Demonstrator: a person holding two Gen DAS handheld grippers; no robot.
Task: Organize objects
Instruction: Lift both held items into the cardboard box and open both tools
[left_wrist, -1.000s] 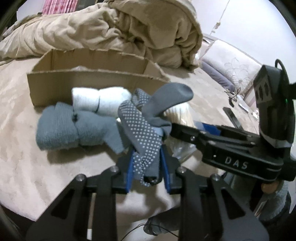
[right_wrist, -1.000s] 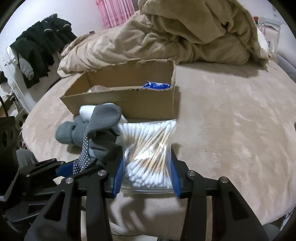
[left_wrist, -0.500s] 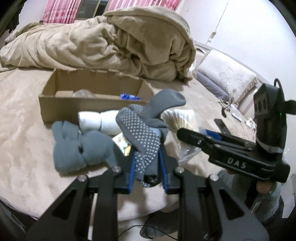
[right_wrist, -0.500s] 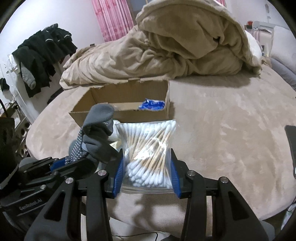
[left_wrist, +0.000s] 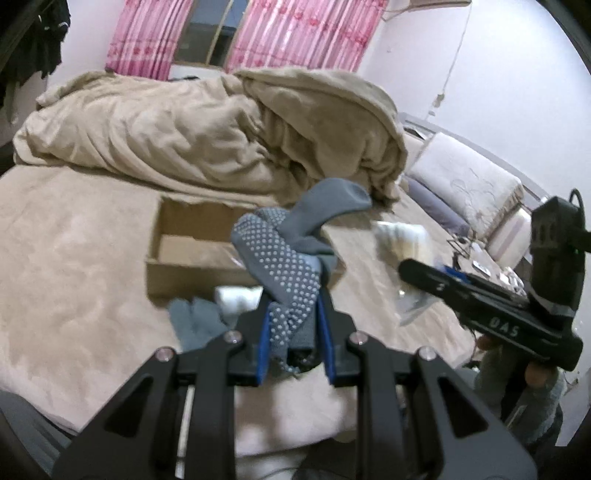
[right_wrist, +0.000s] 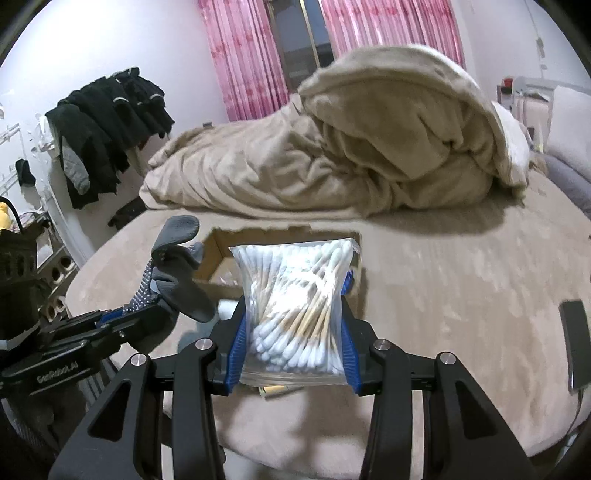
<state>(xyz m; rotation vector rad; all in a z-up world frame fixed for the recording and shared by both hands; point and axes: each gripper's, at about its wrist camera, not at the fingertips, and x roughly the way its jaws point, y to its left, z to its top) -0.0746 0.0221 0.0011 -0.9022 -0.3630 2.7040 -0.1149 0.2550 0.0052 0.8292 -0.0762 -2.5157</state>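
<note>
My left gripper is shut on a grey sock with white grip dots and holds it up above the bed. The sock also shows in the right wrist view. My right gripper is shut on a clear bag of cotton swabs, also lifted; the bag shows blurred in the left wrist view. The open cardboard box lies on the bed beyond both grippers. A grey sock roll and a white sock roll lie in front of the box.
A bunched beige duvet fills the far side of the bed. A pillow lies at the right. Dark clothes hang at the left wall. A dark phone lies on the bed at the right.
Both grippers have risen and pulled back with their loads. The box and sock rolls now lie lower and farther away, and the curtains have come into view.
</note>
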